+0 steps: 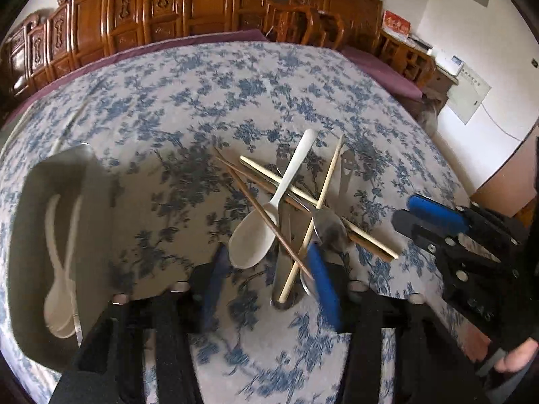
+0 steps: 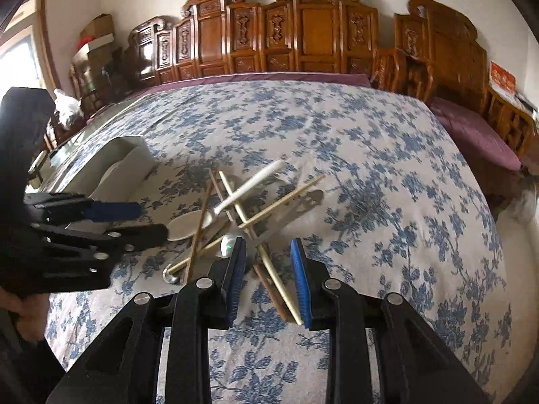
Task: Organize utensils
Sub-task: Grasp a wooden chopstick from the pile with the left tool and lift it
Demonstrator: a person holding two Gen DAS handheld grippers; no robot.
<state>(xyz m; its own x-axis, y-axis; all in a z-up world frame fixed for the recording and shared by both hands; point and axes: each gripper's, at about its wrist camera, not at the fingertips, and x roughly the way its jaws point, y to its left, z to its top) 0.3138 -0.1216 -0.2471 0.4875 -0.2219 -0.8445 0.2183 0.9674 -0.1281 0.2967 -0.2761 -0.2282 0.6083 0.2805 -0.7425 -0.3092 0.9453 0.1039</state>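
Observation:
A pile of utensils lies on the flowered cloth: a white plastic spoon (image 1: 266, 222), light chopsticks (image 1: 320, 198), brown chopsticks (image 1: 266, 219) and metal spoons (image 1: 328, 227). My left gripper (image 1: 266, 269) is open, its blue pads on either side of the pile's near end. My right gripper (image 2: 267, 262) is open just before the pile (image 2: 235, 215), its pads astride the ends of a light chopstick (image 2: 279, 279) and a brown chopstick. A white tray (image 1: 23, 222) at the left holds two white spoons (image 1: 60, 289).
The table's flowered cloth (image 1: 202, 107) stretches far behind the pile. Carved wooden furniture (image 2: 303, 33) and chairs line the far edge. The right gripper's body (image 1: 471, 245) shows at the right of the left wrist view; the left gripper's body (image 2: 67, 235) at the left of the right wrist view.

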